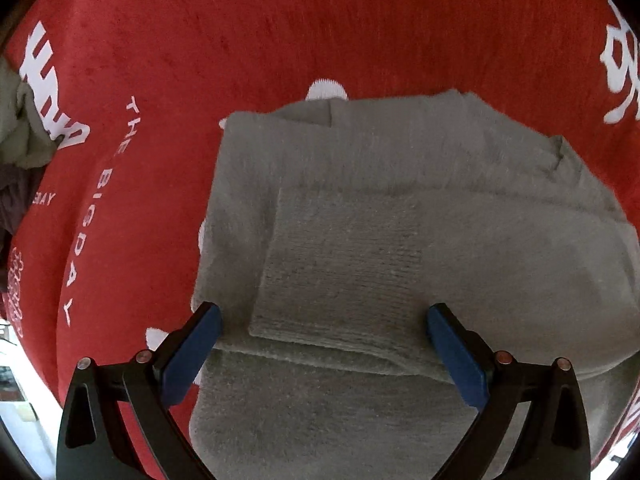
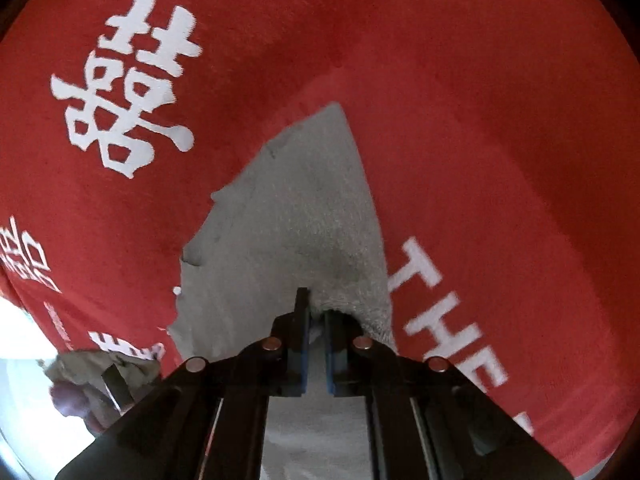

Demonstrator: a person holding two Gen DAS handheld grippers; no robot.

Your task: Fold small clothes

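The grey fuzzy knit garment point(image 1: 400, 216) lies partly folded on the red cloth-covered surface point(image 1: 240, 40). A smaller ribbed rectangular layer point(image 1: 340, 272) rests flat on top of the wider body, its near edge toward six o'clock. In the right wrist view the same garment point(image 2: 296, 216) tapers to a corner at twelve o'clock, with one fold raised at its six o'clock end.

- Red cloth point(image 1: 248, 40) with white lettering and characters, covering the supporting surface.
- Folded grey garment point(image 1: 400, 240) lying flat on the cloth, layers stacked.
- Crumpled olive-grey clothes point(image 1: 16, 128) at the cloth's edge.
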